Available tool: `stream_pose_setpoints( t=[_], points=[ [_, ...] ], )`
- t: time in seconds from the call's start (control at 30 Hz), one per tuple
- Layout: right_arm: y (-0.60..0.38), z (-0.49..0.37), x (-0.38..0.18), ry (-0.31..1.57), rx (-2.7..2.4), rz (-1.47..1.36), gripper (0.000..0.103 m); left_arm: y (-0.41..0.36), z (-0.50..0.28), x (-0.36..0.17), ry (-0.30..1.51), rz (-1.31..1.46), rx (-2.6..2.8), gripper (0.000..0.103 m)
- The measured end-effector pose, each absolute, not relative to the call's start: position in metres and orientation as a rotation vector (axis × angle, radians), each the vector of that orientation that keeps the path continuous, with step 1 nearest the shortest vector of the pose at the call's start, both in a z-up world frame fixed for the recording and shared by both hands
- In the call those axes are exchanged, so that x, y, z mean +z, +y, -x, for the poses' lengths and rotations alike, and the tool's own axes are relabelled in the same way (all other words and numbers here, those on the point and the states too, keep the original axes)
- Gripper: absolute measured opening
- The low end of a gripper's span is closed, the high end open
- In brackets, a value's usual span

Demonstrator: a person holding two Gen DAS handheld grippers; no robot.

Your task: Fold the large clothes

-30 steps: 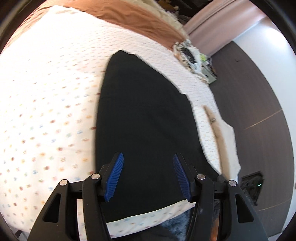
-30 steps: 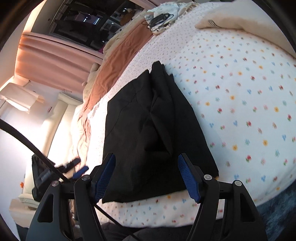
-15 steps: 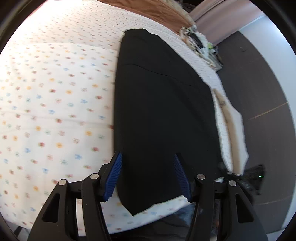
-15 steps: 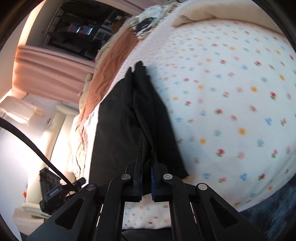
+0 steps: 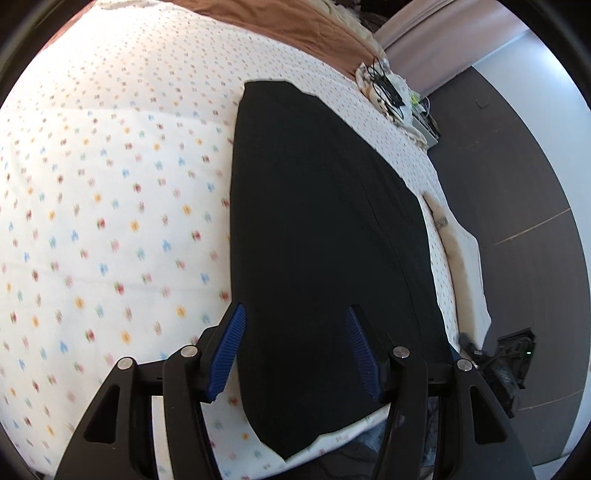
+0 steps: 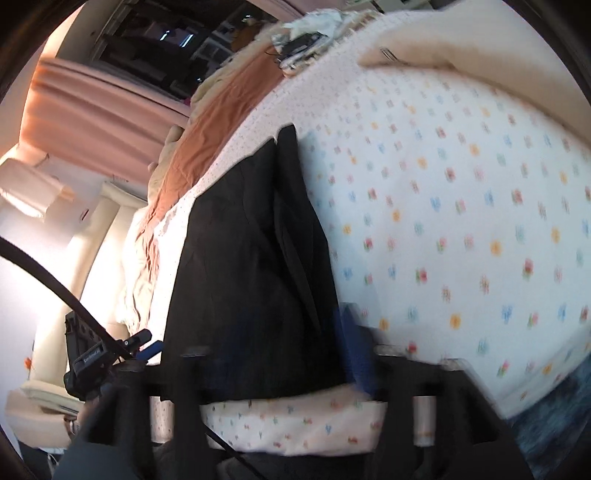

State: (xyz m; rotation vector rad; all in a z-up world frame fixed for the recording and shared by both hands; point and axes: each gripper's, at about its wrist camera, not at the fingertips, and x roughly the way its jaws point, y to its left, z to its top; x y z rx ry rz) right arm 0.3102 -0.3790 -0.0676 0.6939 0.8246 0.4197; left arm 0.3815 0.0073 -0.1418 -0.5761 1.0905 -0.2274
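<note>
A large black garment [image 5: 317,229] lies folded lengthwise on a bed with a white dotted sheet [image 5: 110,206]. It also shows in the right wrist view [image 6: 251,266], with a raised fold along its right side. My left gripper [image 5: 295,350] is open and empty, hovering over the garment's near end. My right gripper [image 6: 284,350] is blurred by motion; its fingers stand apart over the garment's near edge, and one blue pad [image 6: 356,350] shows at the right.
A brown blanket [image 5: 288,26] lies across the far end of the bed. A pile of cables and cloth [image 5: 391,92] sits at the far right corner. A cream pillow [image 6: 461,40] lies at the right. The dark floor [image 5: 517,184] runs beside the bed.
My right gripper, shut on the garment's fold half a second ago, has opened and let it go. My left gripper has stayed open and shifted slightly over the garment.
</note>
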Motion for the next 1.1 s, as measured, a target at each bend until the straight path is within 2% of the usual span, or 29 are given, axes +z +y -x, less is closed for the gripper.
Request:
stream_pose_setpoints(
  t=[0.2, 0.57, 0.97, 1.03, 1.1],
  points=[
    [-0.377, -0.359, -0.053, 0.865, 0.492, -0.635, 0.076, 0.022, -0.412, -0.151, 1.08, 0.584, -0.188, 0.057],
    [-0.356, -0.474, -0.081, 1.014, 0.601, -0.628, 0.076, 0.035, -0.471, -0.174, 1.065, 0.597, -0.187, 0.057],
    [-0.309, -0.565, -0.097, 1.087, 0.748, -0.647, 0.076, 0.028, -0.516, -0.191, 1.074, 0.606, -0.219, 0.057],
    [-0.306, -0.578, -0.099, 1.095, 0.746, -0.665, 0.071, 0.029, -0.521, -0.195, 1.078, 0.621, -0.217, 0.057],
    [-0.306, -0.587, -0.102, 1.109, 0.723, -0.667, 0.038, 0.029, -0.524, -0.196, 1.078, 0.619, -0.206, 0.057]
  ],
)
